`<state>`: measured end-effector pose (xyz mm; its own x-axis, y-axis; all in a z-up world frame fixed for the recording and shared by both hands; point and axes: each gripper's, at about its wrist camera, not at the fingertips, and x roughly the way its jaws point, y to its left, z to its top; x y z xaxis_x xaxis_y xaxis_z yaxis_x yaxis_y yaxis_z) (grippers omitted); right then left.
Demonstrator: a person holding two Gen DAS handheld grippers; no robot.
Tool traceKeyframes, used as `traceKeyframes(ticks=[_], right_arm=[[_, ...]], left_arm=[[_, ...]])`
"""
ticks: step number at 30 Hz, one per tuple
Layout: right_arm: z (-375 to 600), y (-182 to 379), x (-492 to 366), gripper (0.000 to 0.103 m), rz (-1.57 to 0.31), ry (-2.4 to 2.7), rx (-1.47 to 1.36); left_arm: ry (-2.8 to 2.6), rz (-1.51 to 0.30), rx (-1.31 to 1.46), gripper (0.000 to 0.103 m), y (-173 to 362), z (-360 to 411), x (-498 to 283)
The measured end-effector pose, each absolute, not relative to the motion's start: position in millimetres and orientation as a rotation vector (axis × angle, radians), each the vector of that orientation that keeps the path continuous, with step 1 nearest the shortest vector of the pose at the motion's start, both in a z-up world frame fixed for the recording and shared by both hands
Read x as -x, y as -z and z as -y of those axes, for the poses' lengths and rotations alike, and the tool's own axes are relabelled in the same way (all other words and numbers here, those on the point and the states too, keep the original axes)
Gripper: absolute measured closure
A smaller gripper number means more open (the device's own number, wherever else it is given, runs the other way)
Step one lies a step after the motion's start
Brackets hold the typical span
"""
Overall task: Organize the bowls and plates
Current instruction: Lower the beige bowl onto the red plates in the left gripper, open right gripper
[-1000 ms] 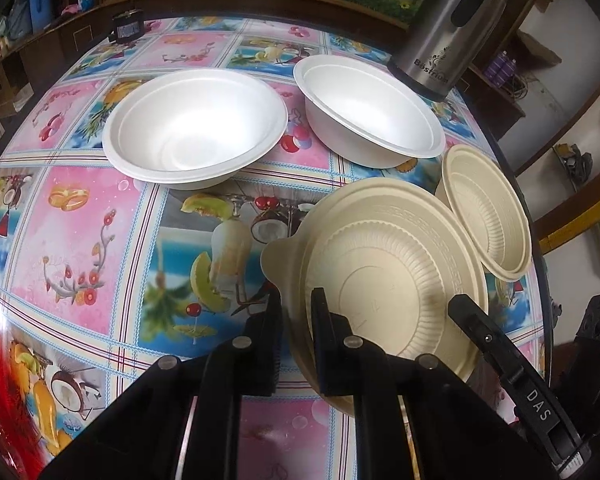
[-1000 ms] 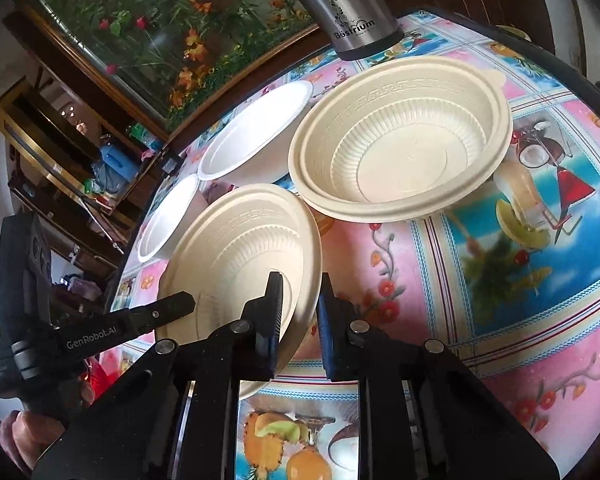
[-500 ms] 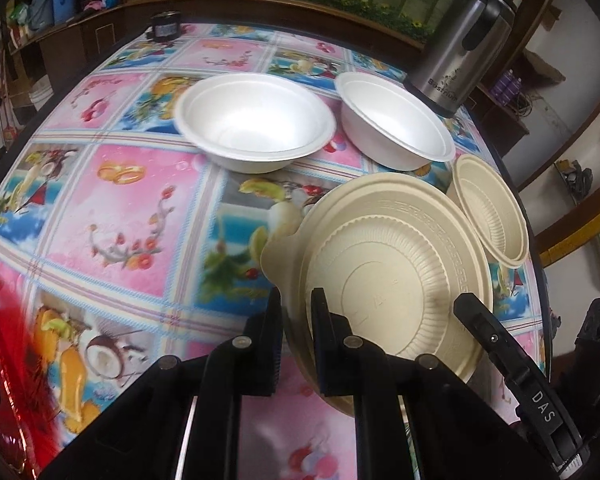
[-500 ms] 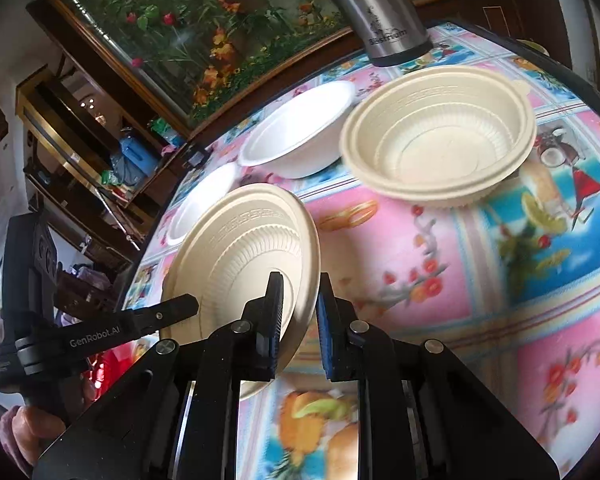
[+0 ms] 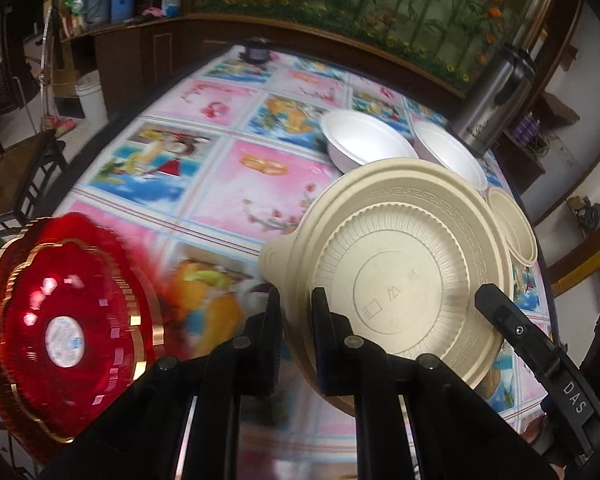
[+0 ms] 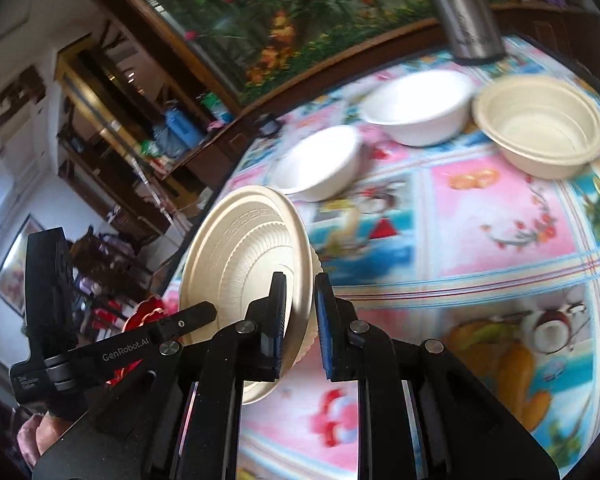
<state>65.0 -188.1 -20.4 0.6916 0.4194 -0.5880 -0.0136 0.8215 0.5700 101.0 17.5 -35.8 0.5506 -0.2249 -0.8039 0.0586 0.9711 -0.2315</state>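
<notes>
A tan bowl [image 5: 400,280] is clamped by its rim in the jaws of both grippers. It is held above the counter [image 5: 236,184]. A red plate [image 5: 64,328] is seen at 9 o'clock.

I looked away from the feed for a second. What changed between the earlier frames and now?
Both grippers, left gripper and right gripper, stayed clamped on the beige bowl and carried it up and back from the table, toward the red plates. The white bowls, second beige bowl and thermos stayed put.
</notes>
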Motion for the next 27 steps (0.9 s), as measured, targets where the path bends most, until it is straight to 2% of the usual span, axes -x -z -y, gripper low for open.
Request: traceKeyframes(ticks=[10, 17, 27], right_arm=[[85.5, 1.8, -75.8, 0.087, -0.797, -0.421, -0.462], [18.3, 9.8, -81.6, 0.087, -0.841, -0.521, -0.386], [-21.6, 31.2, -84.4, 0.087, -0.925, -0.565, -0.328]], left_arm=[[0.017, -0.876, 0.247, 0.091, 11.1, -116.2, -64.8], [-0.101, -0.889, 0.263, 0.091, 24.6, -167.2, -51.8], [-0.153, -0.942, 0.279, 0.091, 48.9, -194.7, -44.5]])
